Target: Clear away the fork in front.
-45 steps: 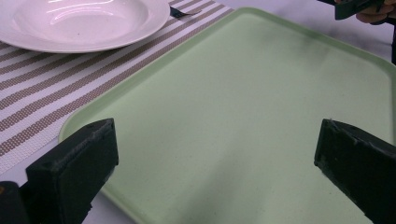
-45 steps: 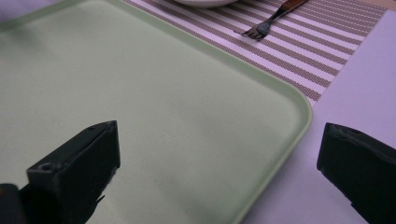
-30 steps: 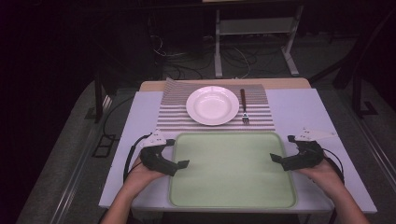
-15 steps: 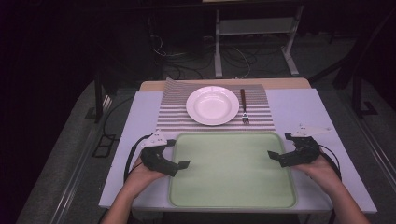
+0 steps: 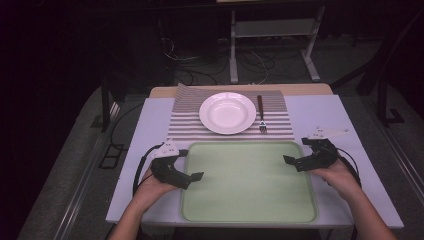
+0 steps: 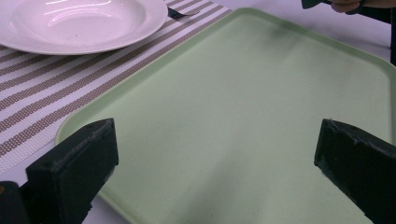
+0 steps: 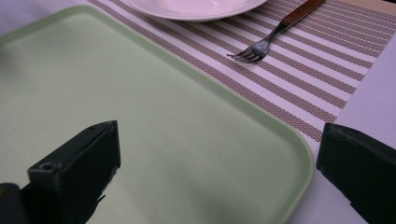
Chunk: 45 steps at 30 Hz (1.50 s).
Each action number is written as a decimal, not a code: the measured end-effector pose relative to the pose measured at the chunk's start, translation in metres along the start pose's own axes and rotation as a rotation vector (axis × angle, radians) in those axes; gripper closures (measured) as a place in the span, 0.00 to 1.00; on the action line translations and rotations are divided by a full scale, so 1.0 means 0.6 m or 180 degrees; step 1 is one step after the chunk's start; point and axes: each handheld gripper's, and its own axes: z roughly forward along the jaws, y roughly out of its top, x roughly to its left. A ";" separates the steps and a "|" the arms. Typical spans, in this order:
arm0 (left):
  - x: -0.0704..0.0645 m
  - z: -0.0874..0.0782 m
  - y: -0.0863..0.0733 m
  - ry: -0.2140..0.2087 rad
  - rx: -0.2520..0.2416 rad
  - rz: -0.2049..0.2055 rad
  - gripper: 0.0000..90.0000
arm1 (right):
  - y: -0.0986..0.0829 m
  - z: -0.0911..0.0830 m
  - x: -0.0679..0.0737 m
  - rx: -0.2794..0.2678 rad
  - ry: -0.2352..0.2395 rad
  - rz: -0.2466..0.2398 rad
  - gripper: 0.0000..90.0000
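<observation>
Left gripper [image 5: 196,176] and right gripper [image 5: 289,160] hovering spread wide over green tray [image 5: 250,200], holding nothing; fork [image 5: 261,114] lying near-far, tines pointing near.

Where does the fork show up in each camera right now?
High view: fork on the striped mat, right of the white plate.
Left gripper view: a dark tip at top, just past the plate's rim.
Right gripper view: upper right, tines toward the tray.
Shared landmark: the plate.
</observation>
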 end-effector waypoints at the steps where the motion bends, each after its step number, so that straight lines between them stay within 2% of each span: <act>1: 0.000 0.000 0.000 0.0001 -0.0003 0.0000 0.00 | 0.003 0.002 -0.001 0.0007 -0.0002 -0.0002 0.02; 16: 0.006 0.000 0.001 0.0008 -0.0051 -0.0016 0.00 | 0.029 0.031 -0.017 0.0080 -0.0030 0.0066 0.02; 24: 0.009 0.000 0.001 0.0018 -0.0062 0.0019 0.00 | 0.052 0.050 -0.030 0.0115 -0.0064 0.0179 0.07; 28: 0.010 -0.002 0.001 0.0028 -0.0076 0.0017 0.00 | 0.065 0.062 -0.034 0.0180 -0.0097 0.0185 0.09; 31: 0.010 -0.003 0.000 0.0039 -0.0087 0.0021 0.00 | 0.080 0.074 -0.041 0.0247 -0.0142 0.0197 0.15; 41: 0.009 0.001 0.000 0.0026 -0.0045 0.0082 0.00 | 0.117 0.100 -0.046 0.0346 -0.0166 0.0227 0.21; 45: 0.011 -0.001 0.000 0.0036 -0.0076 0.0051 0.00 | 0.134 0.116 -0.053 0.0405 -0.0195 0.0264 0.23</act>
